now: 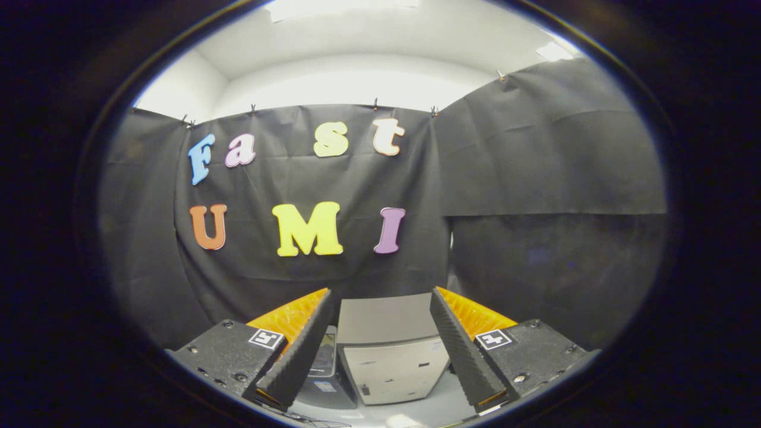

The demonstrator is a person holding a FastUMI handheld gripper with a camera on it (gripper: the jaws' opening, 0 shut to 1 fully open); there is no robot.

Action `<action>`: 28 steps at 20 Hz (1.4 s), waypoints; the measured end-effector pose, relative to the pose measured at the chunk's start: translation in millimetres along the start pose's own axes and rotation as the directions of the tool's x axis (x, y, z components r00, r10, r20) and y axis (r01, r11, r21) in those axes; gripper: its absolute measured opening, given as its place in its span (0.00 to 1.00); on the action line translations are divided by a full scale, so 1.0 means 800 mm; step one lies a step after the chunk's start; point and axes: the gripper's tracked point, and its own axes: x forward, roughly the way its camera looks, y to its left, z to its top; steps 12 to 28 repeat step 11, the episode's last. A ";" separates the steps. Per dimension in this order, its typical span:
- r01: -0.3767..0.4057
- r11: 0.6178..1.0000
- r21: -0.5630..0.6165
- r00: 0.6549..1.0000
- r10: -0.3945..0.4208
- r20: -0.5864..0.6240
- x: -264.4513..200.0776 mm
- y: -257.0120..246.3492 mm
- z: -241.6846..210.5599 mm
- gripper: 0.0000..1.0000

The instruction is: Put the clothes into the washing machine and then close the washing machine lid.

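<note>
Claw (380, 348) spread wide, nothing between the fingers, touching nothing; inner finger faces are ribbed, each finger (300, 356) tapers to a wedge. Pale grey boxy washing machine (389, 351) sits just ahead, framed in the gap between the fingers, flat smooth lid on top, paler front panel with small dark marks. Dark flat device (324, 371) just beside the machine, behind the left finger. Both rest on a light smooth counter (428, 410). Black creased cloth wall (535, 178) beyond
</note>
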 end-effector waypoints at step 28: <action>-0.063 0.997 -0.032 0.997 0.065 0.052 -0.071 -0.033 -0.008 1.00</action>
